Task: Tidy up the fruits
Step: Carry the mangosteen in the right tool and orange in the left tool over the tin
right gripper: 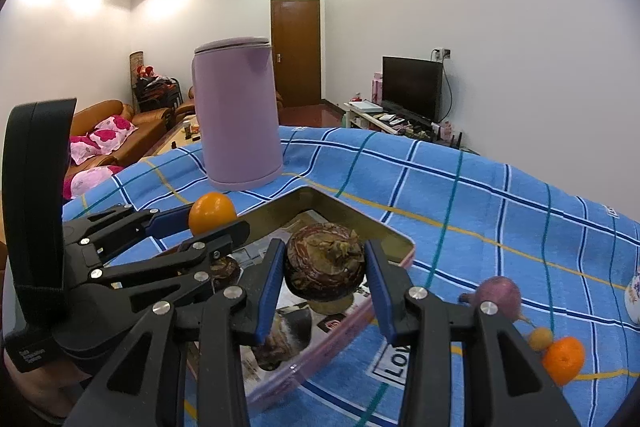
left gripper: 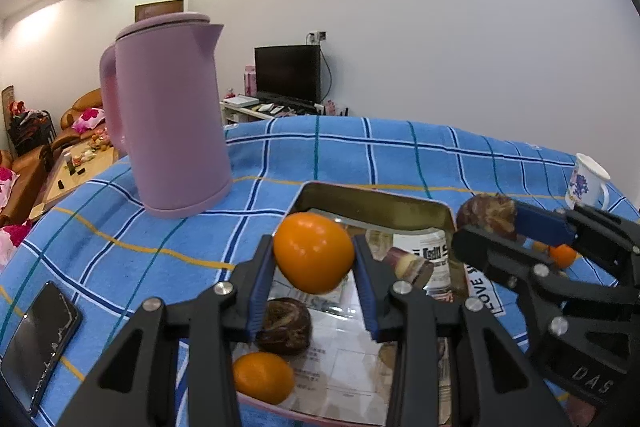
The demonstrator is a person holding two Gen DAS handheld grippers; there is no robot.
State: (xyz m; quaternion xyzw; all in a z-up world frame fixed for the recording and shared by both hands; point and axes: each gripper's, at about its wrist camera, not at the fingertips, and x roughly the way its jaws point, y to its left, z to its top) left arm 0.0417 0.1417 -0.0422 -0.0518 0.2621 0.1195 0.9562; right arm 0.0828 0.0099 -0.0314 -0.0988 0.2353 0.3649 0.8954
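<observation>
Left tongs [left gripper: 314, 259] clamped on an orange [left gripper: 313, 257], held above the tin tray [left gripper: 374, 205]. Right tongs [right gripper: 325, 269] clamped on a brown mottled fruit [right gripper: 325, 265], also over the tray. Inside the tray: a second orange [left gripper: 262, 377], another brown fruit [left gripper: 284, 325], and what looks like a cut cane piece [left gripper: 408, 265], partly hidden. Outside on the blue checked bench [right gripper: 500, 211]: small orange [right gripper: 563, 359], purple bulb [right gripper: 498, 293]. Pink kettle [left gripper: 172, 119] stands behind the tray; phone [left gripper: 38, 343] lies at left.
</observation>
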